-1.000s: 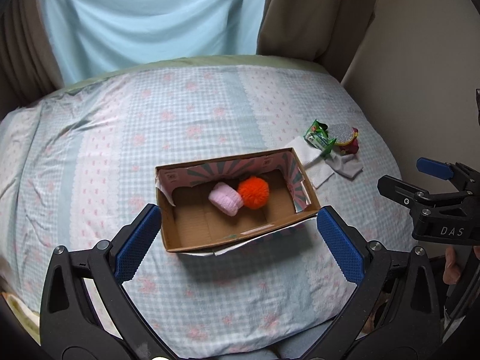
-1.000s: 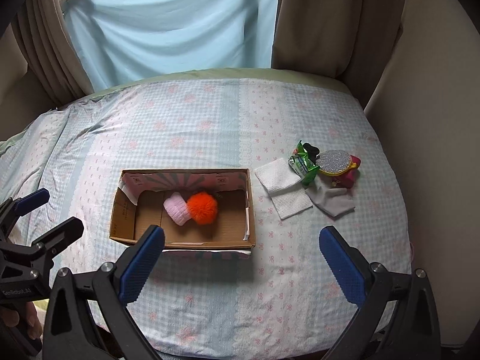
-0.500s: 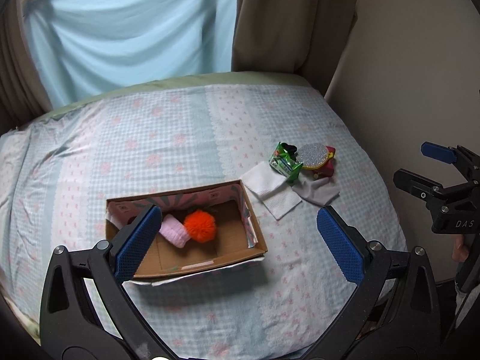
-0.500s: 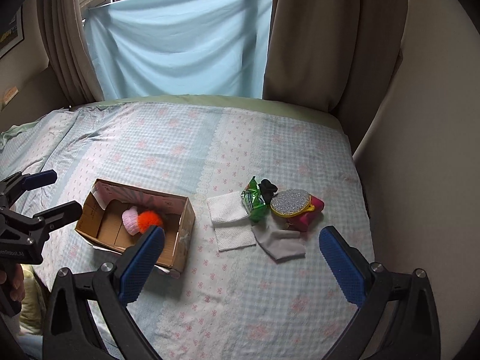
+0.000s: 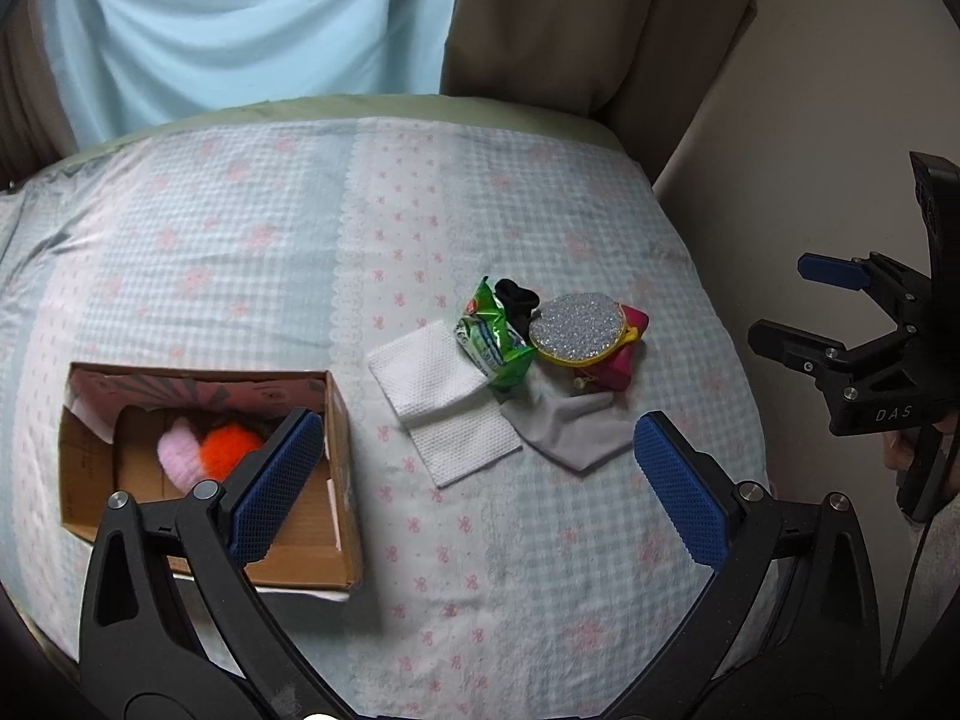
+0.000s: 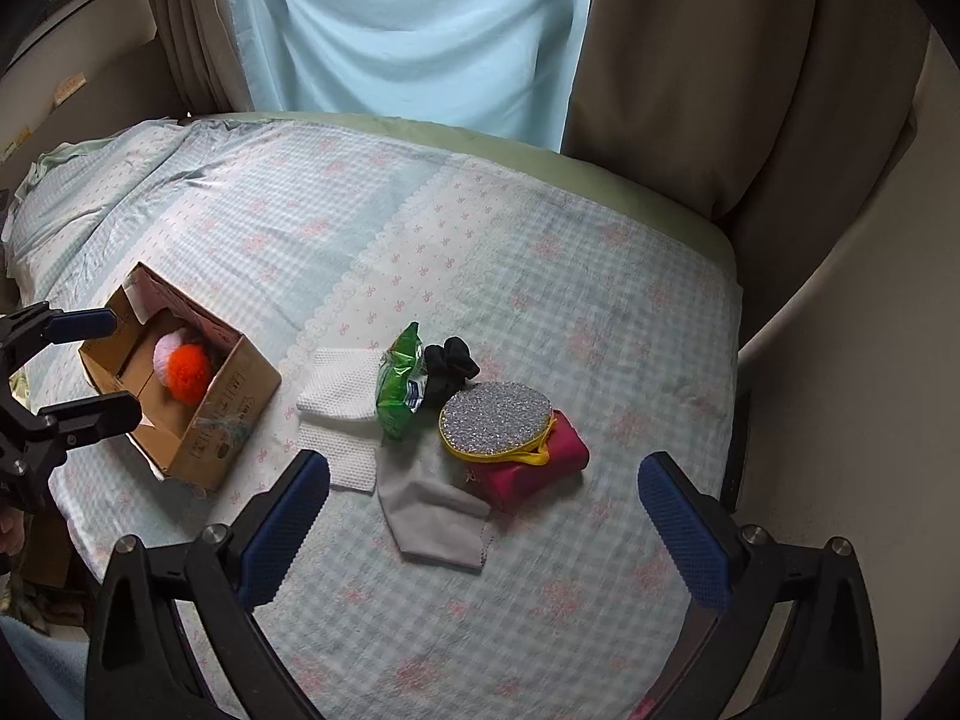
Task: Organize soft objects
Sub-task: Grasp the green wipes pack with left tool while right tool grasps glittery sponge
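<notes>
Both views have swung right since a second ago, off the cardboard box (image 6: pixel 180 396) and toward the loose pile. Both tongs, the right tongs (image 6: pixel 483 531) and the left tongs (image 5: pixel 474 483), gape wide and hold nothing. Nearest on the bed (image 6: pixel 540 630) lies the grey cloth (image 6: pixel 435 516), then the white napkins (image 6: pixel 336 414), red pouch (image 6: pixel 534 468), glitter pad (image 6: pixel 495 420) and green packet (image 6: pixel 396 387). Best to pinch the cloth by a raised fold (flat fabric slips), then carry it to the box.
</notes>
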Motion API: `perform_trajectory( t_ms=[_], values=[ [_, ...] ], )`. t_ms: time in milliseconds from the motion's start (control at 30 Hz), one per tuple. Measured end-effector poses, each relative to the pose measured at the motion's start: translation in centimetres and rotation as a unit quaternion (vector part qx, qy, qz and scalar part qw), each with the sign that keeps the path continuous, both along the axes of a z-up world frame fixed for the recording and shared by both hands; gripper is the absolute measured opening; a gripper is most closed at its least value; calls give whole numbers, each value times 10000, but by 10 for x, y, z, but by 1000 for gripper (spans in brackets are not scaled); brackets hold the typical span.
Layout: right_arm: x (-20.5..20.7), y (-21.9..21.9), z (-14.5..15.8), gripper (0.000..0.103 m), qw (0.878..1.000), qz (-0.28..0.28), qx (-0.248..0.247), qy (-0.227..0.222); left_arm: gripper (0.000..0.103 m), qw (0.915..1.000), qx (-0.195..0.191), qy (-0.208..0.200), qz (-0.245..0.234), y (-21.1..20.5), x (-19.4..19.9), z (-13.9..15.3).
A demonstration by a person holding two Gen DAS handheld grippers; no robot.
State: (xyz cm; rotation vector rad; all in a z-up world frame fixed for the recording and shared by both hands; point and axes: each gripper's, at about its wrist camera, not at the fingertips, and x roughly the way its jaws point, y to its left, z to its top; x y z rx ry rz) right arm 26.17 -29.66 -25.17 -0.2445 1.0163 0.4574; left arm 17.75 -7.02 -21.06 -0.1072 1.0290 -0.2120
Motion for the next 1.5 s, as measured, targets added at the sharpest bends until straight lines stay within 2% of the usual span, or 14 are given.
perform_trajectory(
  t_ms=[300, 700, 767, 833, 967, 1100, 1367, 1400, 1500],
  values=[
    [61, 1, -85, 103, 9941, 922, -160, 551, 103, 9992, -80, 383, -28, -38, 61, -70],
    [102, 33, -181, 103, 9761, 1824, -524, 1060, 102, 9944, -264, 1019, 110, -44, 136, -161],
    [106, 39, -193, 103, 9730, 1927, -605, 1120, 98, 9925, -316, 1172, 141, -44, 146, -177],
    [110, 45, -201, 103, 9710, 1995, -702, 1115, 87, 9901, -379, 1343, 168, -43, 155, -193],
    [119, 53, -211, 103, 9680, 2079, -798, 1156, 78, 9846, -526, 1655, 175, -42, 165, -222],
    [128, 59, -219, 102, 9663, 2105, -841, 1224, 63, 9822, -749, 1715, 132, -43, 170, -233],
    [134, 66, -227, 81, 9670, 2038, -945, 1198, 53, 9822, -799, 1699, 9, -52, 178, -237],
    [134, 65, -226, 75, 9679, 2010, -936, 1184, 44, 9821, -813, 1698, 9, -51, 178, -238],
    [137, 62, -223, 59, 9712, 1868, -926, 1156, 42, 9825, -783, 1688, 22, -45, 177, -234]
  ],
)
